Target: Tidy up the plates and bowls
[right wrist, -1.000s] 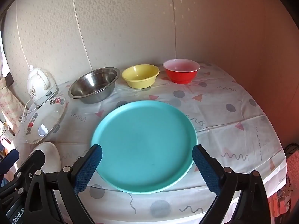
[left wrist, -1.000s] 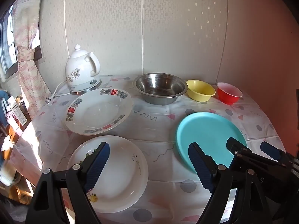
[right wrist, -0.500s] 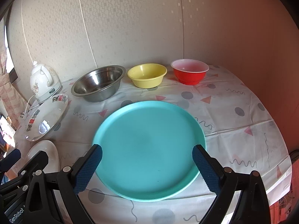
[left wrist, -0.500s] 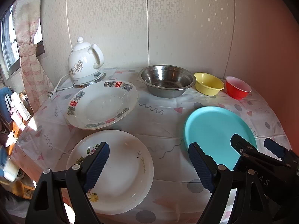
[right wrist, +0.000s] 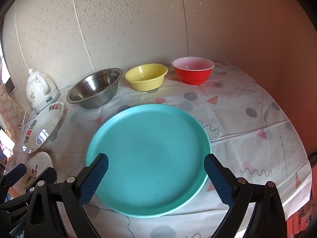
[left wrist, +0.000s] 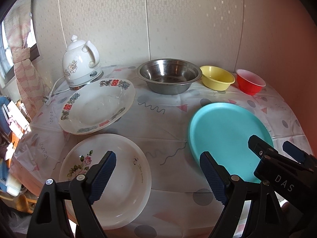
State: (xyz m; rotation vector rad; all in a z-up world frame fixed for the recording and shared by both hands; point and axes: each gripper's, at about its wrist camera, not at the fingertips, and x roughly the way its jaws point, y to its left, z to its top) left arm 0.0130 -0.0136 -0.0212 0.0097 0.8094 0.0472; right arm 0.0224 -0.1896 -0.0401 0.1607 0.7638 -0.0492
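Note:
A teal plate (right wrist: pixel 148 148) lies at the table's front right, also in the left wrist view (left wrist: pixel 227 136). A white rose plate (left wrist: pixel 122 180) lies front left. A patterned white plate (left wrist: pixel 97 107) lies behind it. At the back stand a steel bowl (left wrist: pixel 168 78), a yellow bowl (left wrist: pixel 217 77) and a red bowl (left wrist: pixel 249 81). My left gripper (left wrist: pixel 158 176) is open, above the table's front between the rose plate and the teal plate. My right gripper (right wrist: pixel 154 178) is open over the teal plate's near edge.
A white electric kettle (left wrist: pixel 80 67) with its cord stands at the back left. The wall runs close behind the bowls. The patterned tablecloth (left wrist: pixel 158 123) hangs over the front edge. A curtain (left wrist: pixel 21 63) is at the far left.
Both grippers have moved slightly forward and lower toward the table; the dishes look larger. The jaws have stayed open and no dish has moved.

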